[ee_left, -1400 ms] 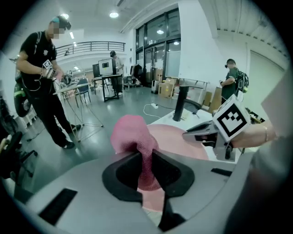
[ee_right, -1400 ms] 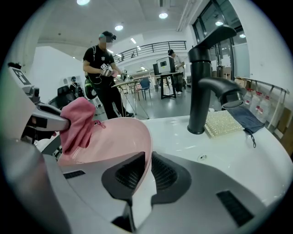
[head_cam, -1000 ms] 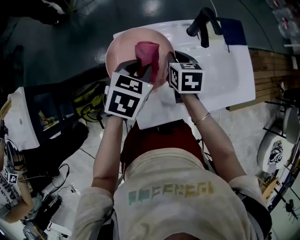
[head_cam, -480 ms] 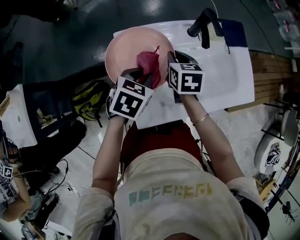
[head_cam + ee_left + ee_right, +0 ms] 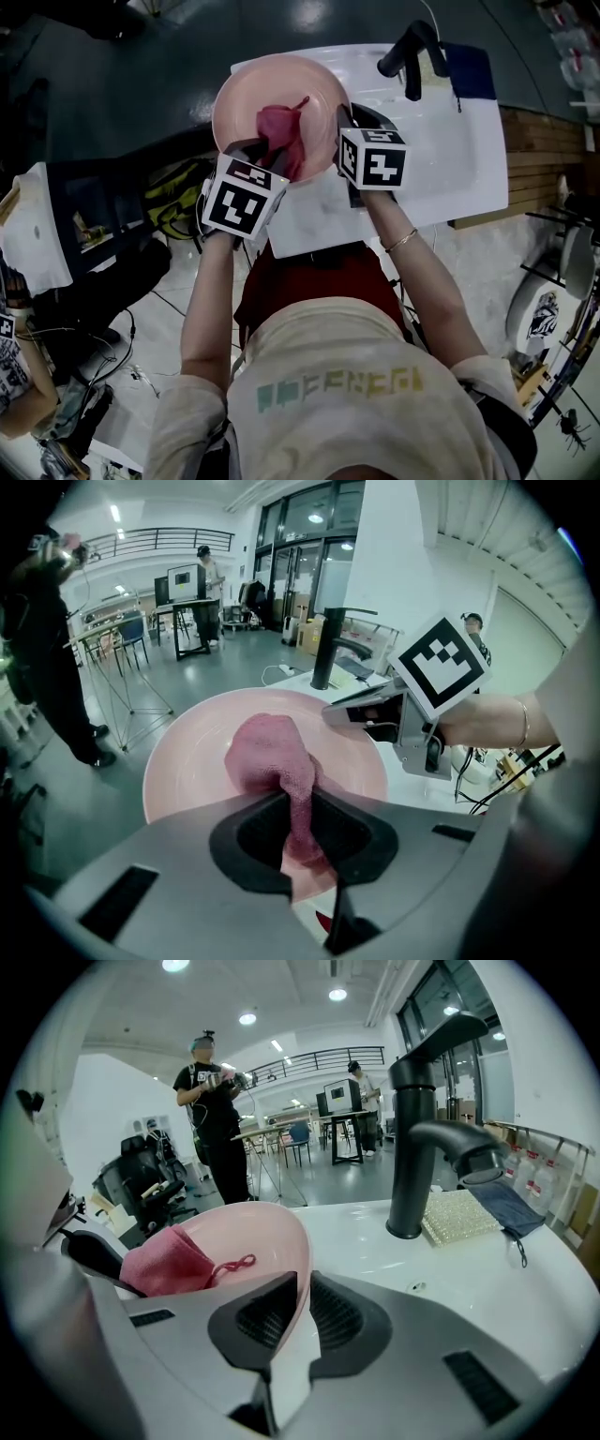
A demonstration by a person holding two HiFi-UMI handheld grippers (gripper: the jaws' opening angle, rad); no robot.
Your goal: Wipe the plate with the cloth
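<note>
My left gripper (image 5: 298, 808) pinches the pink cloth (image 5: 272, 757), bunched against the inside of the tilted pink plate (image 5: 187, 752). My right gripper (image 5: 302, 1288) clamps the plate's rim at the white table (image 5: 450, 141) edge. To wipe well, I judge: hold the rim steady and sweep firmly.

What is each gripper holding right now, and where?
Left gripper pinches the cloth by one end; right gripper clamps the plate at its rim.

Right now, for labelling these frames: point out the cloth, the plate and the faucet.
cloth (image 5: 267, 752), left gripper view, its bunched top.
plate (image 5: 244, 89), head view, bare inner wall.
faucet (image 5: 419, 1157), right gripper view, its upright column.
</note>
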